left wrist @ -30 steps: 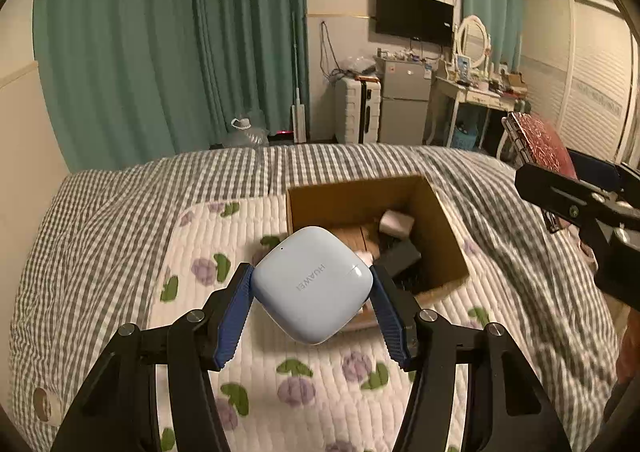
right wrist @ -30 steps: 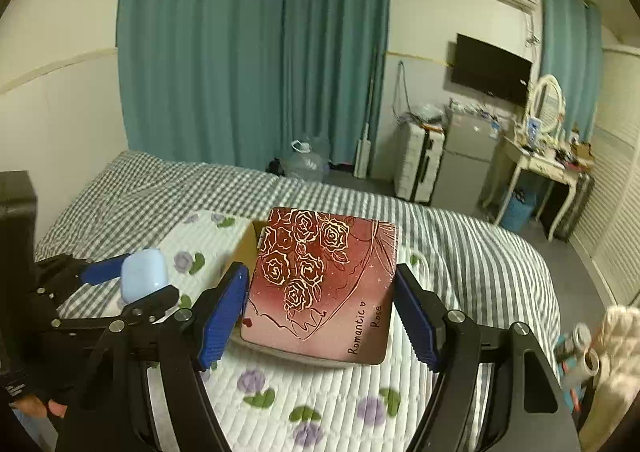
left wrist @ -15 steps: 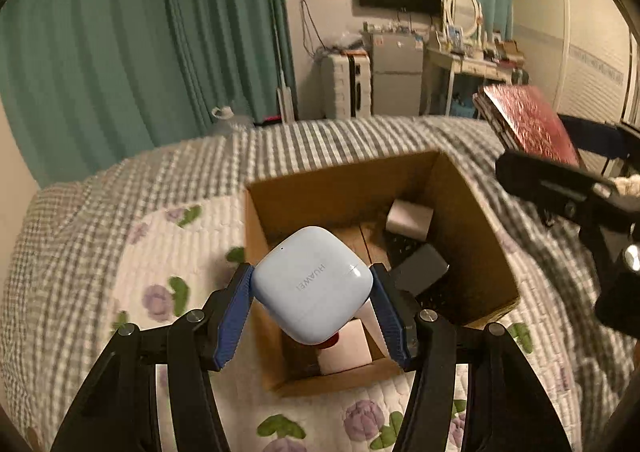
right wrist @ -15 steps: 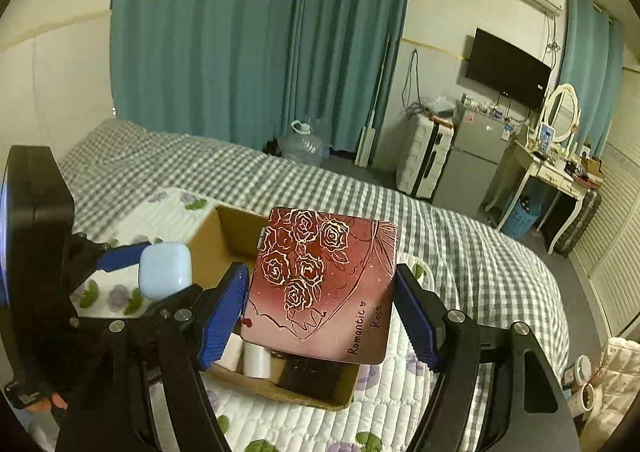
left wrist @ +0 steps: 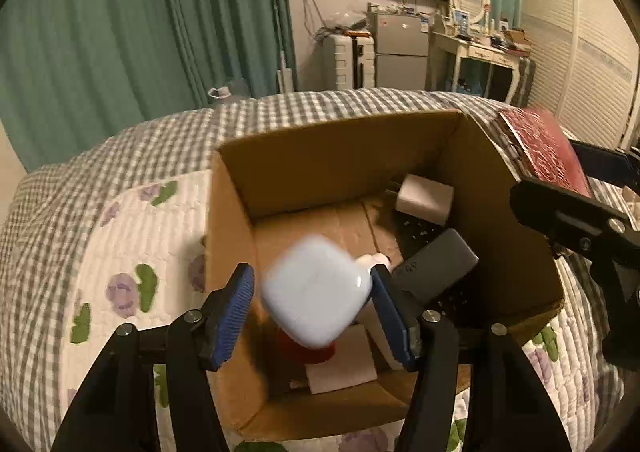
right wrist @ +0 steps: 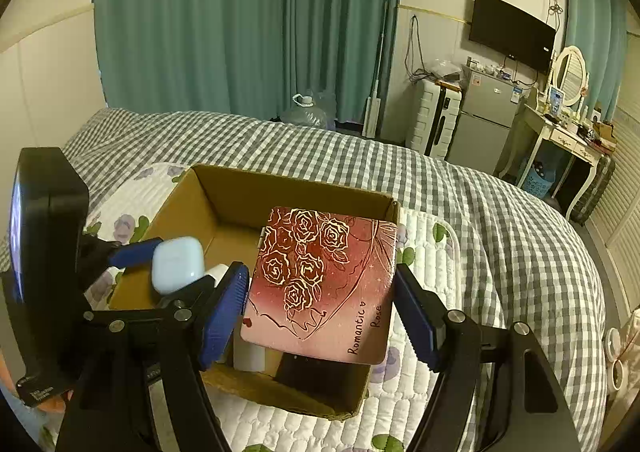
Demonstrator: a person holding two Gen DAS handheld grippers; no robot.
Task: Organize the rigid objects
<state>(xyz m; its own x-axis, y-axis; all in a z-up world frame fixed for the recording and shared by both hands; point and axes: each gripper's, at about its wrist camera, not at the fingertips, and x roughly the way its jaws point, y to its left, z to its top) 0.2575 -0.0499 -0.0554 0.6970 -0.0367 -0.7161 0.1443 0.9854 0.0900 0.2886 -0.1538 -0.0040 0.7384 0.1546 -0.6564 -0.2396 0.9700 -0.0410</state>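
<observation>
Now | L jaws spread, blue case [left wrist: 316,294] blurred, loose | R jaws pinching rose tin [right wrist: 320,284] | box [left wrist: 332,156] floor partly hidden

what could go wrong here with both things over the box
The pale blue rounded earbud case looks blurred and loose between the left gripper's parted fingers, so it may land on the red-capped white bottle below. The red rose-printed flat tin in the right gripper could snag the brown cardboard box wall.
</observation>
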